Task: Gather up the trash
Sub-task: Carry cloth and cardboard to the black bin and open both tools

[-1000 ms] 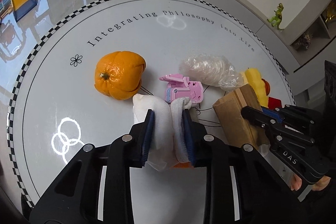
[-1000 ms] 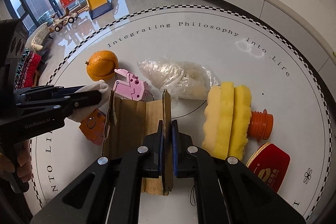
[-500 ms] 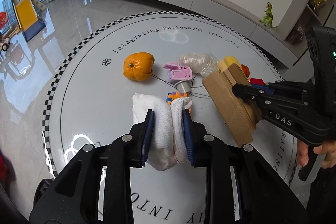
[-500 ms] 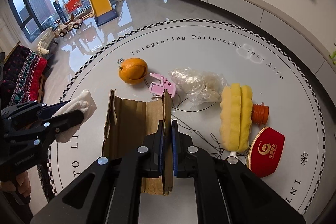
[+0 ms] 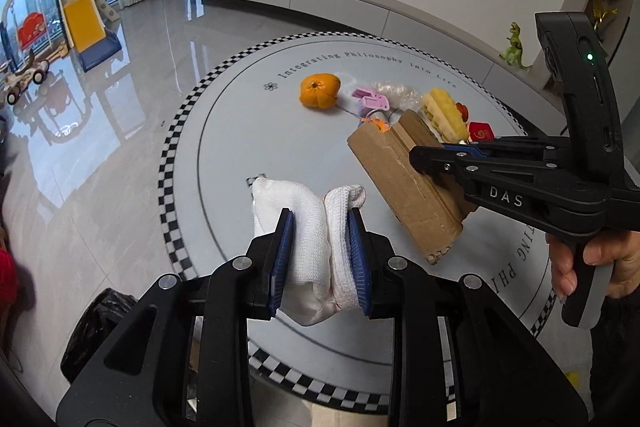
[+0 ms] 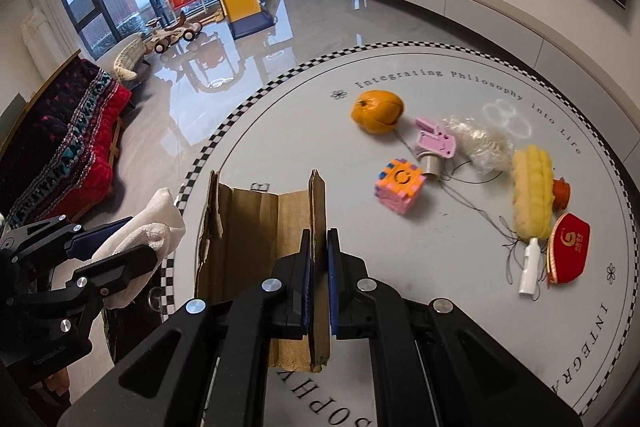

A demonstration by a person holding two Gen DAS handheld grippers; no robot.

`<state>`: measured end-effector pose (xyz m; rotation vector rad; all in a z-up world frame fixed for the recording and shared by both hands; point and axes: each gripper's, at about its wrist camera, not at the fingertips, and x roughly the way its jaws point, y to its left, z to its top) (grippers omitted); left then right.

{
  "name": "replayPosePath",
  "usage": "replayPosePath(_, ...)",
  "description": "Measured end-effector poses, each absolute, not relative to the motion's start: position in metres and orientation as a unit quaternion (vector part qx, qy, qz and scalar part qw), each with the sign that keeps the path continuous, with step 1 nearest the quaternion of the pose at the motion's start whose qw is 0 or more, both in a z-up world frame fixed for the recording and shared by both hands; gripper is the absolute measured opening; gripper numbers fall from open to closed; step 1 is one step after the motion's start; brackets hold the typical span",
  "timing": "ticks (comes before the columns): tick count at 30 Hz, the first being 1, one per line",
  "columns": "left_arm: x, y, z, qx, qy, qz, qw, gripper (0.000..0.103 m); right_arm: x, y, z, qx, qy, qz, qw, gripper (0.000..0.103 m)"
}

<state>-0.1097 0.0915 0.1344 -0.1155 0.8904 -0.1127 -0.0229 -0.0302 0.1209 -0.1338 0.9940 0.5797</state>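
Observation:
My left gripper (image 5: 320, 223) is shut on a crumpled white cloth (image 5: 304, 211) and holds it above the table's near left edge; it also shows in the right wrist view (image 6: 108, 247) with the cloth (image 6: 156, 223). My right gripper (image 6: 318, 239) is shut on a flap of a torn brown cardboard piece (image 6: 256, 227), held above the table. In the left wrist view the cardboard (image 5: 404, 187) hangs from the right gripper (image 5: 416, 155). A clear plastic wrap (image 6: 476, 139) lies on the round white table (image 6: 440, 307).
On the table lie an orange (image 6: 378, 111), a pink toy (image 6: 434, 143), a pink-orange puzzle cube (image 6: 400, 185), a yellow brush (image 6: 532, 183), an orange cap (image 6: 562, 189), a red pouch (image 6: 568, 247) and loose thread. A black bag (image 5: 96, 331) sits on the floor at lower left.
Both grippers have lifted and pulled back from the table's middle toward its near left edge, carrying the cloth and the cardboard. The puzzle cube now lies uncovered.

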Motion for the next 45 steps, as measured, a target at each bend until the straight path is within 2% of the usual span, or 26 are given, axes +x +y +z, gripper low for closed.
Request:
replayPosePath(10,-0.19,0.157,0.109,-0.098,0.432,0.014,0.896,0.028,-0.095,0.052,0.109,-0.088,0.473,0.34,0.808,0.008)
replayPosePath(30,-0.353,0.296,0.046,-0.183,0.45,0.226,0.845,0.028,-0.241,0.24,0.044,-0.167,0.512,0.466,0.702,0.008)
replayPosePath(31,-0.358,0.3,0.043,-0.187,0.452,0.231,0.841,0.035,-0.246,0.25,0.039,-0.174,0.521,0.47,0.69,0.008)
replayPosePath(32,-0.362,0.304,0.039,-0.188,0.459,0.235,0.836,0.072,-0.25,0.258,0.034,-0.181,0.531,0.472,0.68,0.013)
replayPosePath(33,-0.366,0.308,0.036,-0.183,0.463,0.249,0.831,0.097,-0.252,0.265,0.03,-0.184,0.538,0.466,0.678,0.035)
replayPosePath(34,-0.37,0.309,0.036,-0.171,0.452,0.271,0.832,0.097,-0.254,0.268,0.029,-0.179,0.536,0.458,0.686,0.053)
replayPosePath(35,-0.376,0.314,0.037,-0.165,0.45,0.285,0.83,0.097,-0.255,0.269,0.031,-0.171,0.53,0.458,0.693,0.066)
replayPosePath(40,-0.388,0.332,0.033,-0.21,0.443,0.284,0.824,0.097,-0.257,0.269,0.033,-0.165,0.523,0.465,0.695,0.066)
replayPosePath(45,-0.382,0.326,0.035,-0.208,0.443,0.282,0.825,0.097,-0.247,0.256,0.039,-0.159,0.517,0.464,0.702,0.066)
